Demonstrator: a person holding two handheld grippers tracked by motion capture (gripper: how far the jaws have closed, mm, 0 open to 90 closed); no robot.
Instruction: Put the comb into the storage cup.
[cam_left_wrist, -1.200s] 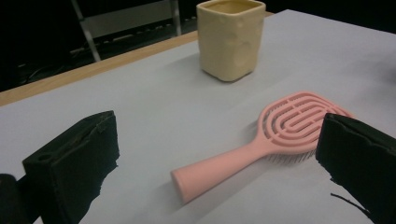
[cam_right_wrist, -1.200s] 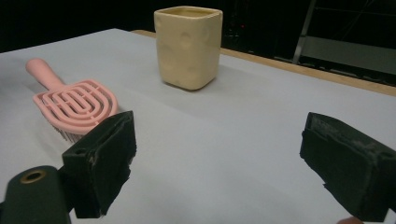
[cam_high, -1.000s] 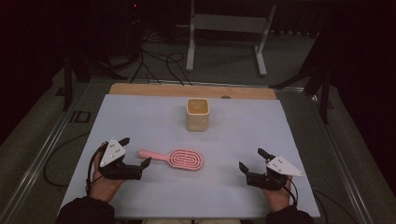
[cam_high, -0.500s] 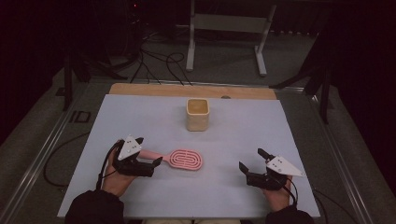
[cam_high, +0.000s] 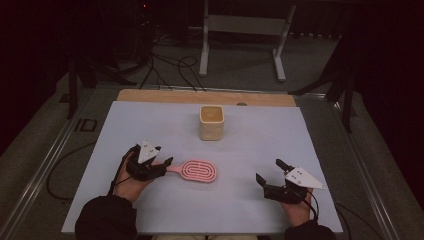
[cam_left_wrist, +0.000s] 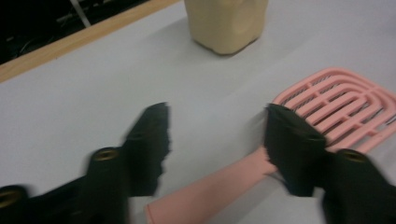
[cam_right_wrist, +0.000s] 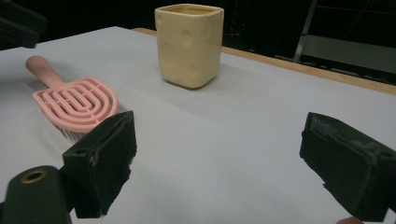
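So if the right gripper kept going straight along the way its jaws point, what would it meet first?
Probably the cream cup: it stands ahead between the open jaws of the right gripper, with bare table before it. The pink brush lies off to the left, likely missed.

the hairbrush (cam_high: 195, 170) lay flat on the table (cam_high: 320, 135), left of centre and toward the near edge, its handle pointing at the left edge. the cup (cam_high: 211, 122) stood behind it, nearer the far edge. the left gripper (cam_high: 156, 165) straddled the handle; the right gripper (cam_high: 268, 172) sat near the near right corner, well apart from the hairbrush.
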